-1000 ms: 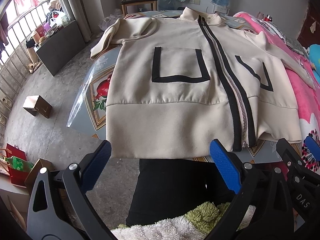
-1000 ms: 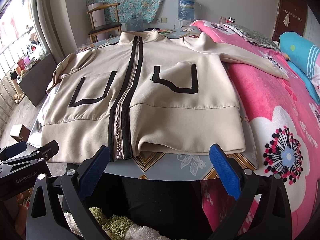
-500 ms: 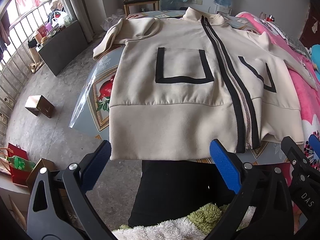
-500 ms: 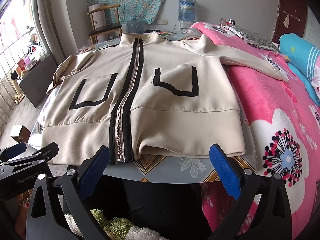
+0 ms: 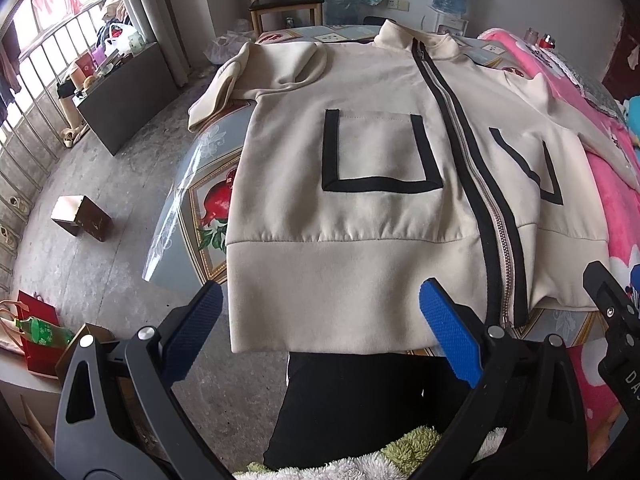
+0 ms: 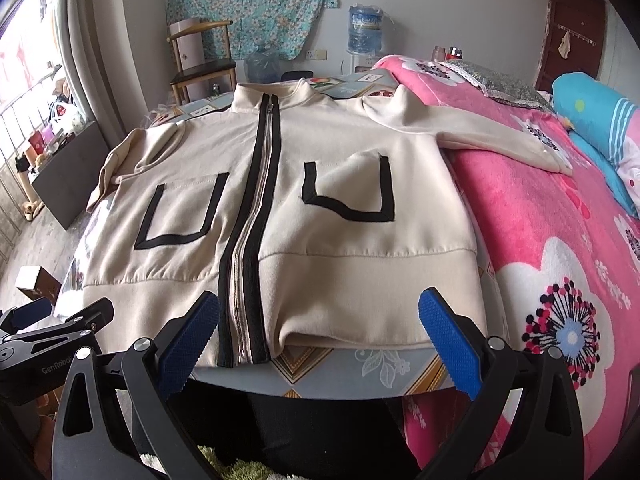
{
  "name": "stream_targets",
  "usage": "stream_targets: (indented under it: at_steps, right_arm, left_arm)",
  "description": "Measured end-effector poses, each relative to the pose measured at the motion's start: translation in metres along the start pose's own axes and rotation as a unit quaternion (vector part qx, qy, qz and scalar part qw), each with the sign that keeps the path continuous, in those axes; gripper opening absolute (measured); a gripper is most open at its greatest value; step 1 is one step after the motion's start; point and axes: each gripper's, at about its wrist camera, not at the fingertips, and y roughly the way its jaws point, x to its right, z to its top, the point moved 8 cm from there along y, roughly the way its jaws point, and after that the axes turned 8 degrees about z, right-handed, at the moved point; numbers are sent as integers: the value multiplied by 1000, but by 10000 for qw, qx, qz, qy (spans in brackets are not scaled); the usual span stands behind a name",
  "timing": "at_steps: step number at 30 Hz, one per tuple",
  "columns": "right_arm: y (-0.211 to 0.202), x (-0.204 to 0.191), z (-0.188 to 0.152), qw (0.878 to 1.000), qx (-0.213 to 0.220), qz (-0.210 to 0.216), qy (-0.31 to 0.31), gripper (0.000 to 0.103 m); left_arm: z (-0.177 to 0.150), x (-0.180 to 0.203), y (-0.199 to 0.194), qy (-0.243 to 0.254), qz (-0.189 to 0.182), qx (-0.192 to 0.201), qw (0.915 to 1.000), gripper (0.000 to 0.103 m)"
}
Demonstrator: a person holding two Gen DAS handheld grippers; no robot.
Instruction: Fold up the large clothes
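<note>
Presently, the cream zip-up jacket [image 5: 360, 216] lies flat, front up and zipped, on the worktop [image 5: 192, 184], one sleeve draped onto the pink bed [image 6: 560, 264]. Left tool [image 5: 320, 328] and right tool [image 6: 320, 328] hover at its hem, both spread wide, holding nothing.

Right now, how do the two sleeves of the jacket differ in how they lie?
The left sleeve is bent and bunched, hanging off the table edge toward the floor. The right sleeve stretches out nearly straight across the pink blanket. Both are beige like the jacket, and neither is folded in yet.
</note>
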Motion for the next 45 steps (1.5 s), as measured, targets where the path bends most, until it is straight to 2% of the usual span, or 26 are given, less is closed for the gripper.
stream_targets:
  at_steps: [15,19,21,25,29,31,36,37,41,45]
  right_arm:
    - [12,-15,59,9991,392,-75,-173,97]
    - [24,-22,73,9989,359,38,-301,97]
    - [31,-27,79,9987,333,102,-372,97]
    - [48,-38,90,9978,297,305,-513,97]
    - [68,-56,104,9947,289,766,-624,97]
    - [78,-69,111,9928,273,926,-713,97]
    - [105,-109,126,9856,193,1283,-1085,97]
    - [109,-115,126,9847,148,1332,-1110,97]
    - [129,-140,120,9806,-117,1565,-1178,97]
    - [144,-147,107,9773,-415,1681,-1223,97]
  left_arm:
    - [53,-12,14,-6,43,152,9999,95]
    - [63,-8,23,79,-134,142,9998,95]
    - [68,-5,26,146,-256,176,9994,95]
    - [83,1,29,180,-969,397,9943,95]
    - [100,-13,31,-235,-1665,818,9824,95]
    - [111,-27,38,-466,-1794,921,9783,95]
    - [143,-70,70,-817,-1495,795,9822,95]
    - [152,-81,81,-863,-1319,810,9842,95]
    - [188,-108,139,-628,-451,661,9948,95]
    - [213,-118,201,-488,-236,208,9983,95]
